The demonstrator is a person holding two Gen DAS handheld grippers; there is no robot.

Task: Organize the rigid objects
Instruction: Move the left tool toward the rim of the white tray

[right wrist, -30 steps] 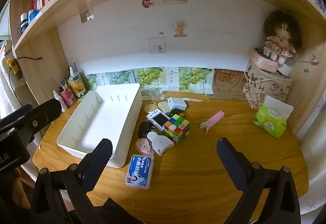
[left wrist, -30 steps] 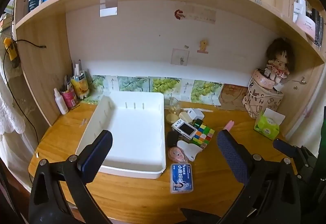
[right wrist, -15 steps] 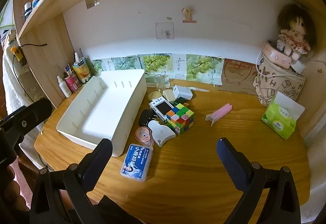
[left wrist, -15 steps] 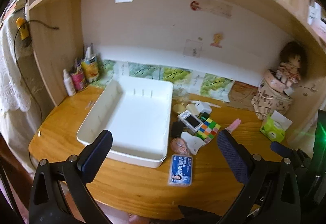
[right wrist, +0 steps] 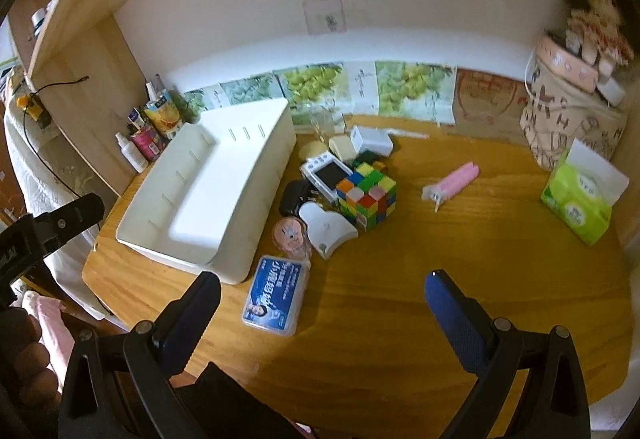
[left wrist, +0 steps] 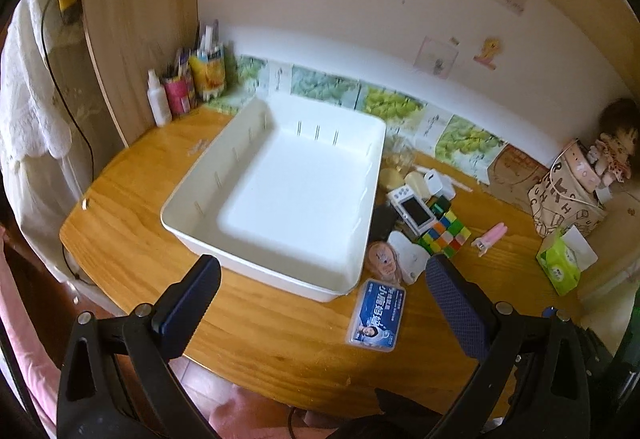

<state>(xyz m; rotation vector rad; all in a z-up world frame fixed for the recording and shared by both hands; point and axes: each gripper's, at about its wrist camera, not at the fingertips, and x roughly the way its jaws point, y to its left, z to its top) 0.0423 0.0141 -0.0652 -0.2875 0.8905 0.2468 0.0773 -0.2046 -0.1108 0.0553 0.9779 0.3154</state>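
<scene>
An empty white tray sits on the left of the wooden desk. Right of it lies a cluster: a blue card case, a round face trinket, a white heart-shaped piece, a colour cube, a white handheld device, a white charger and a pink clip. My left gripper is open and empty above the tray's near edge. My right gripper is open and empty above the desk near the card case.
A green tissue pack and a patterned bag with a doll stand at the right. Bottles and pen cups stand at the back left. A wooden side wall and shelf enclose the desk.
Both grippers have tilted downward and moved closer to the desk; the shelf above has left view. Nothing on the desk has moved.
</scene>
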